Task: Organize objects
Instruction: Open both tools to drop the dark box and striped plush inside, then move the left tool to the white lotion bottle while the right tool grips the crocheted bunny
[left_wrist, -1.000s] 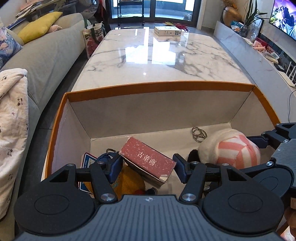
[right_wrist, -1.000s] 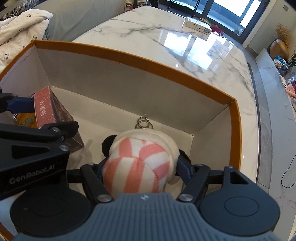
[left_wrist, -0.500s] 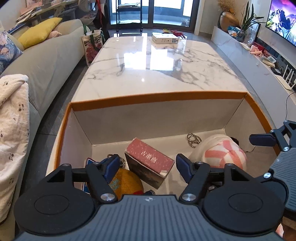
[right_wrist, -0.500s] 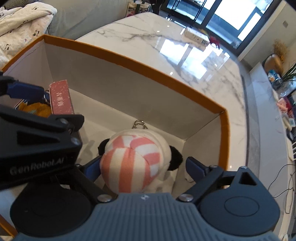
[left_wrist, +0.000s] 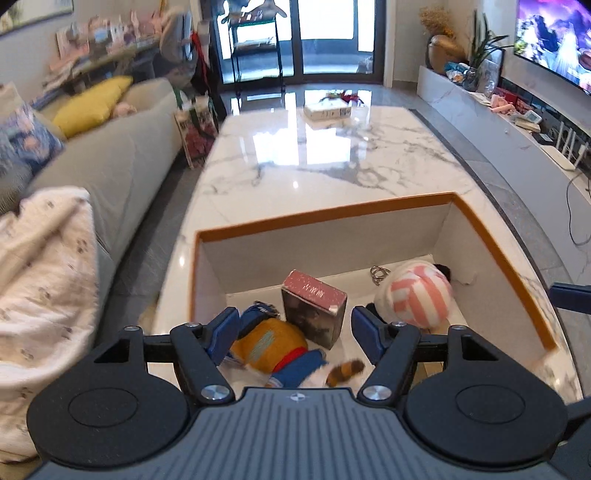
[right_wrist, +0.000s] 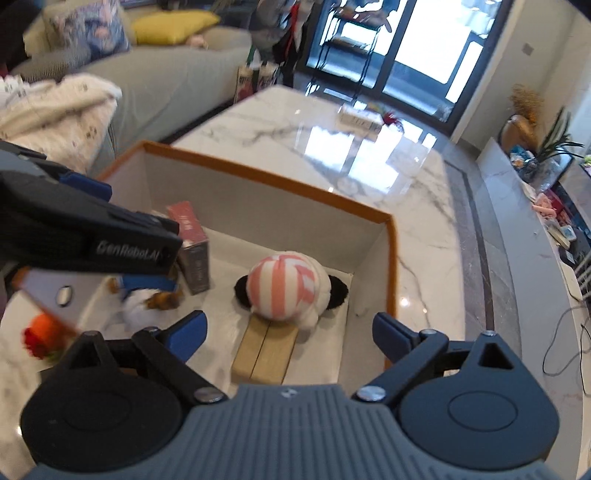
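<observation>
Left gripper (left_wrist: 290, 328): jaws apart, holding nothing, above the box.
Right gripper (right_wrist: 290, 334): jaws opening wide, nothing gripped.
Wooden block (right_wrist: 265, 350): on the box floor, nearest.
Striped plush (right_wrist: 282, 288): lies free in the box, touching the block's far end.
Orange plush (left_wrist: 269, 343): beside the red book (left_wrist: 314, 308).
Box (right_wrist: 266, 177): orange-rimmed, on the marble table (left_wrist: 332, 158).

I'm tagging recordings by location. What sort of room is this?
Most likely a home living room: a grey sofa with cushions, a marble coffee table, and a wall television opposite.
</observation>
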